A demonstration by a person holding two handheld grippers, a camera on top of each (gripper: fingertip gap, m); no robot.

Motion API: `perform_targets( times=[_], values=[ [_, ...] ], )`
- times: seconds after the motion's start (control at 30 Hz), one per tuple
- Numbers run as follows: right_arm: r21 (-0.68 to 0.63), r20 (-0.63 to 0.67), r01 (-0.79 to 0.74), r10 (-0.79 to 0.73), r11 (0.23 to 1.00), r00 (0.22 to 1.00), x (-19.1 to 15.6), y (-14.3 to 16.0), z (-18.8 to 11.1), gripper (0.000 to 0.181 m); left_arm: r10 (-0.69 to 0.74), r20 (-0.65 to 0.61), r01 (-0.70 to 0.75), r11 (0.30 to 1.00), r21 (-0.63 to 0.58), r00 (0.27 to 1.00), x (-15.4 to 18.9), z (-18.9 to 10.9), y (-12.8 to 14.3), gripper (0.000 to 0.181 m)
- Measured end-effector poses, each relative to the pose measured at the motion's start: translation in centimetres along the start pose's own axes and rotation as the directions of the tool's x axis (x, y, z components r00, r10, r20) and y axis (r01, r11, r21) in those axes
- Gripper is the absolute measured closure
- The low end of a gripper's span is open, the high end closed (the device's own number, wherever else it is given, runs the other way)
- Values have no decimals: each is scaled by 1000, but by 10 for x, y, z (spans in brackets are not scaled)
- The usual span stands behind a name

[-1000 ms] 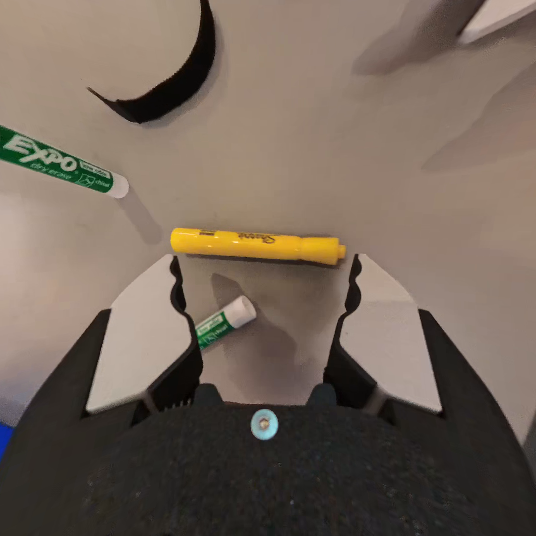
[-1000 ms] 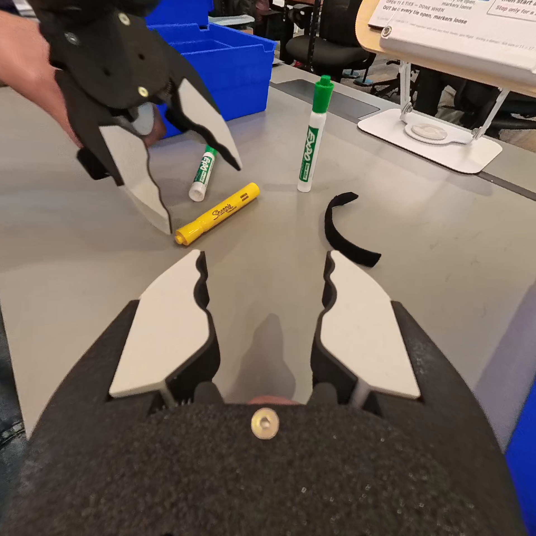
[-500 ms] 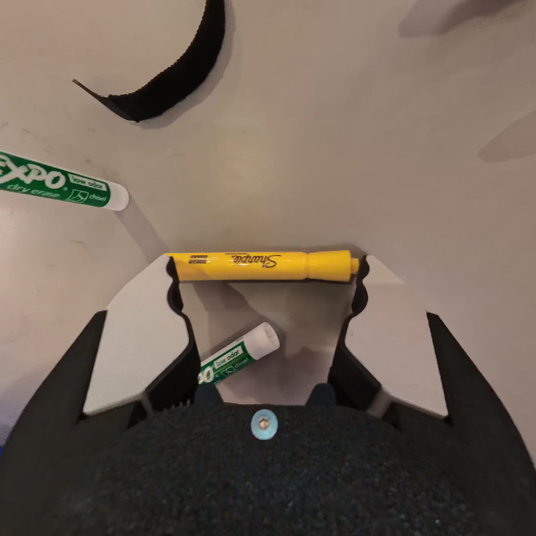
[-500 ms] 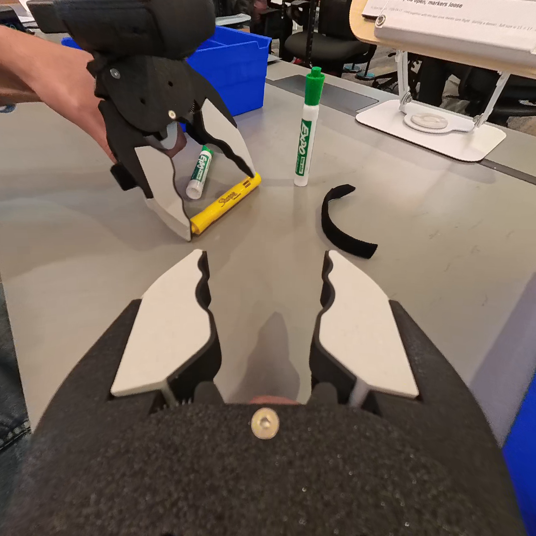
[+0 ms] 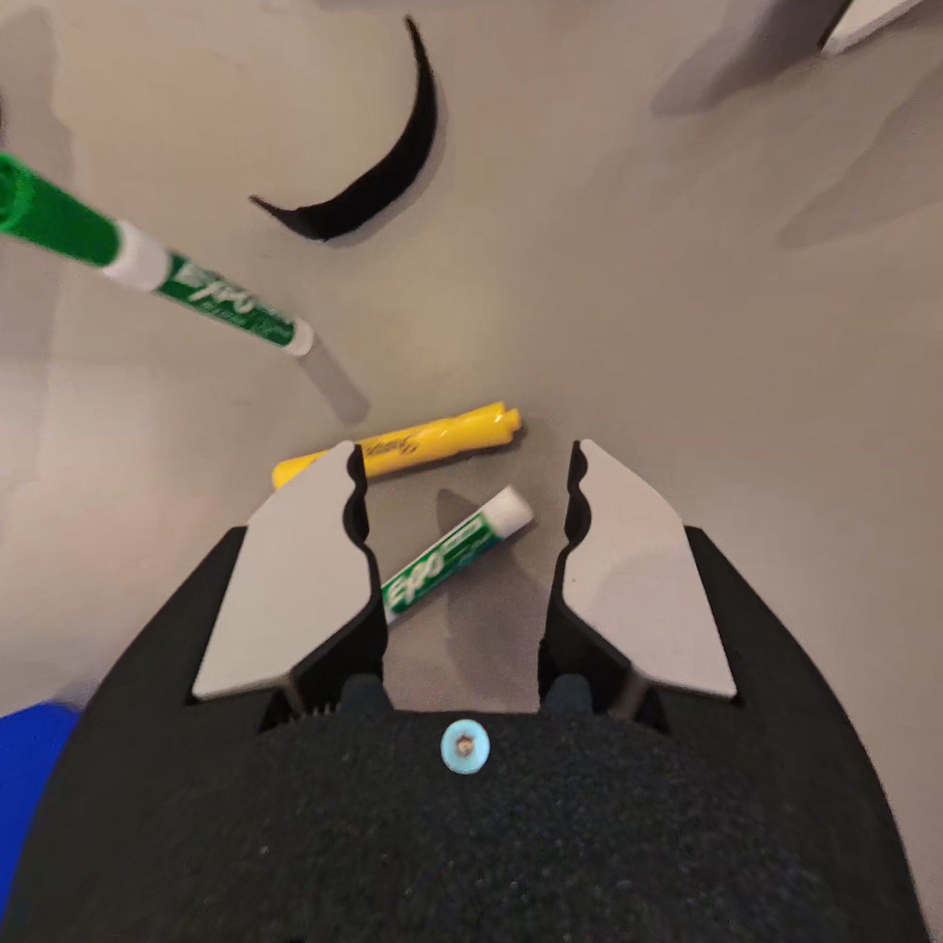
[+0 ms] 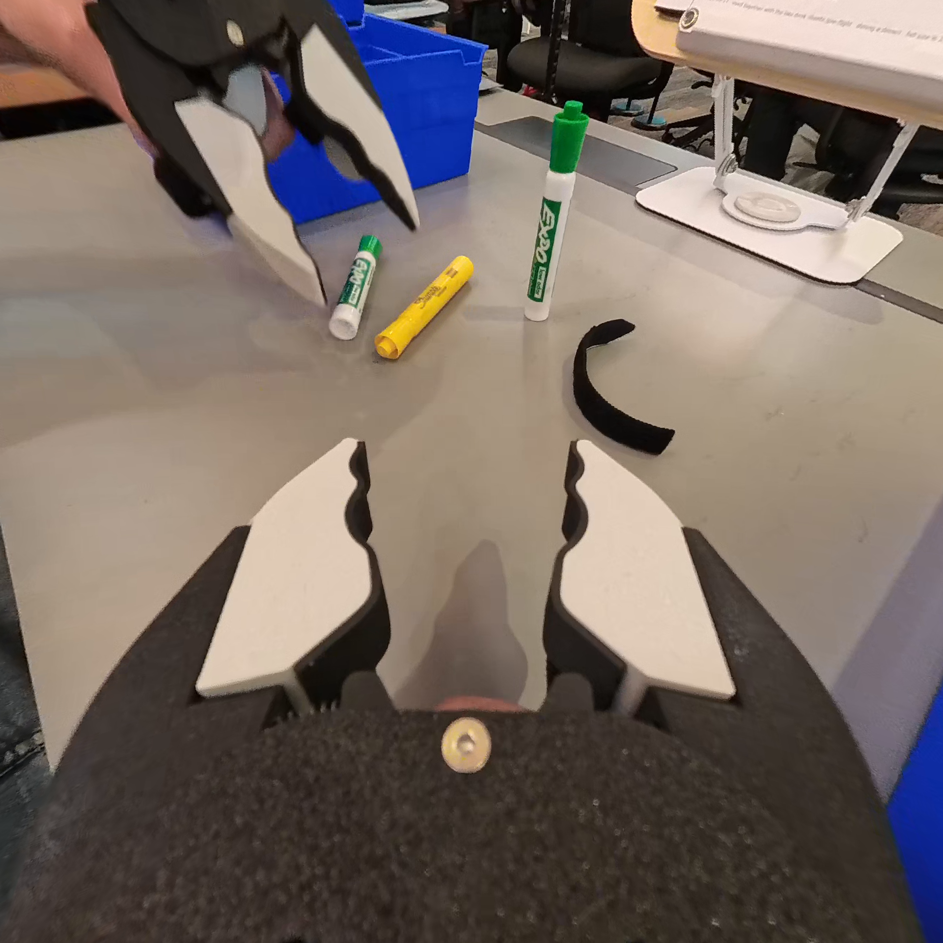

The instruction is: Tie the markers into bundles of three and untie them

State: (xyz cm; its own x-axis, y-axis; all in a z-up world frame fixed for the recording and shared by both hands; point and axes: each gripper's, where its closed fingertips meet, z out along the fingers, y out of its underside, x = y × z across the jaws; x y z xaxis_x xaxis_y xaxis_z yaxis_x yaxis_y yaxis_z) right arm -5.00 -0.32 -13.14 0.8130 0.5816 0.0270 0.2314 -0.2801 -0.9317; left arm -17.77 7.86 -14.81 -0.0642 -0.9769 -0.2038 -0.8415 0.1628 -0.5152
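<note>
Left black two-finger gripper (image 6: 365, 260), held by a hand (image 6: 61, 56), hangs released above the grey table (image 6: 153, 408), tips tilted down, grasping nothing. Below it we see a short green-and-white dry-erase marker (image 6: 355, 286) lying flat, white end toward the near edge; just beside it a yellow highlighter (image 6: 426, 306) lies on a diagonal. A second green-capped marker (image 6: 553, 214) stands upright, cap up. All three carry printed labels. A curved black fabric strap (image 6: 607, 403) lies apart. Right gripper (image 6: 467, 449) is likewise released, empty. A blue plastic bin (image 6: 423, 102) sits toward the far edge.
</note>
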Motion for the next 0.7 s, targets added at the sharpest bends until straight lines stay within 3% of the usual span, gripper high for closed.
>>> perform_targets(
  times=[0.13,0.2,0.37,0.6,0.7],
  values=[
    [5,-4,-1,1,1000,1000,1,-1,-1,109,34,-8,-34,998,-53,999,-20,-35,18,109],
    [4,-1,-5,5,1000,1000,1,0,-2,109,96,-34,-100,987,-128,995,-18,-39,35,113],
    [2,2,-4,4,1000,1000,1,0,-2,109,252,-120,-278,900,-335,960,-8,-19,71,119],
    [9,12,-10,9,1000,1000,-2,-1,-3,110,147,-38,-147,869,-472,988,-39,-12,92,127],
    [7,18,-10,10,1000,1000,-3,0,-3,110,235,-66,-235,820,-523,970,-46,-11,101,134]
  ],
)
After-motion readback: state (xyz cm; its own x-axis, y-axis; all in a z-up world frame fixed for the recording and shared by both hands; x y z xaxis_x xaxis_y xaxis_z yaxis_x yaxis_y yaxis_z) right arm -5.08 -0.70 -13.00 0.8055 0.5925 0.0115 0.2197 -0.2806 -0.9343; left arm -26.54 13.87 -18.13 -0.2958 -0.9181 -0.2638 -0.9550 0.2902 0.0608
